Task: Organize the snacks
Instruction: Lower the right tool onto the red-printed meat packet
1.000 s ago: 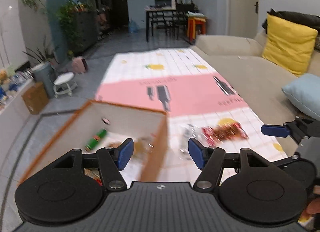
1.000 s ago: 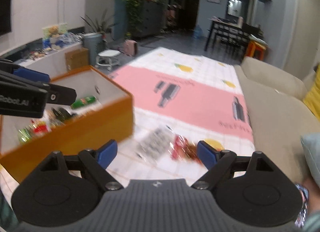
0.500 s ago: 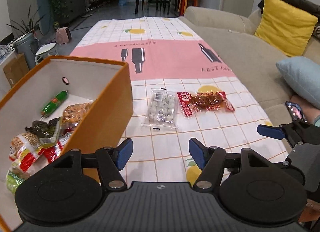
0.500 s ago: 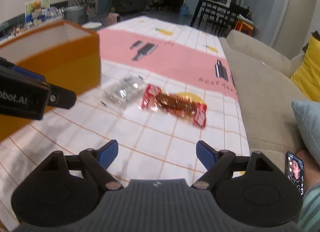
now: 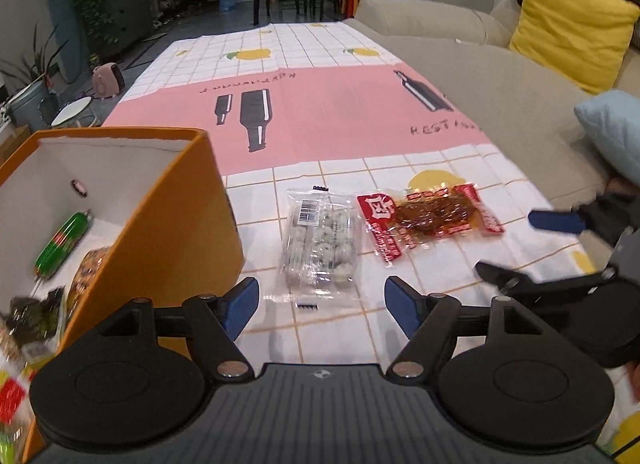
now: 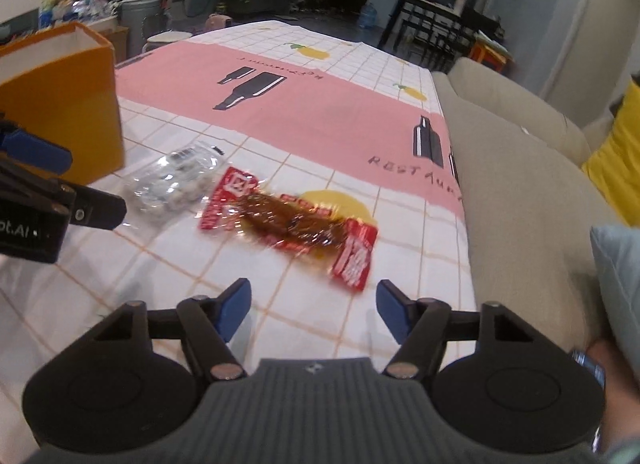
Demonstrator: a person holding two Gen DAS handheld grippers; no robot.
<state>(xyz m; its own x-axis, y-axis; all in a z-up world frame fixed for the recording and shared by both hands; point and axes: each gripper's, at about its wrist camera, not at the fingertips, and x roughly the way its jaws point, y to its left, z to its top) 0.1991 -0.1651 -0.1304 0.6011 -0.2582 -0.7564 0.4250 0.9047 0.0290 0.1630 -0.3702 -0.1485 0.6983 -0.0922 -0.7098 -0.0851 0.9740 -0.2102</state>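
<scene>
A smooth printed tablecloth [image 5: 360, 112], pink band over white grid, carries everything. At its left edge stands the stiff orange box [image 5: 168, 224] with a white lining, cut off by the frame; inside lie a green sausage-shaped pack [image 5: 62, 242] and blurred wrappers. Beside the box lies a crinkly clear bag of pale round sweets [image 5: 320, 248], touching a glossy red-ended packet of brown strips [image 5: 430, 220]. The left gripper [image 5: 320, 304] has been opening, wide and empty; the right gripper [image 6: 314, 308] has been closing, nothing between.
</scene>
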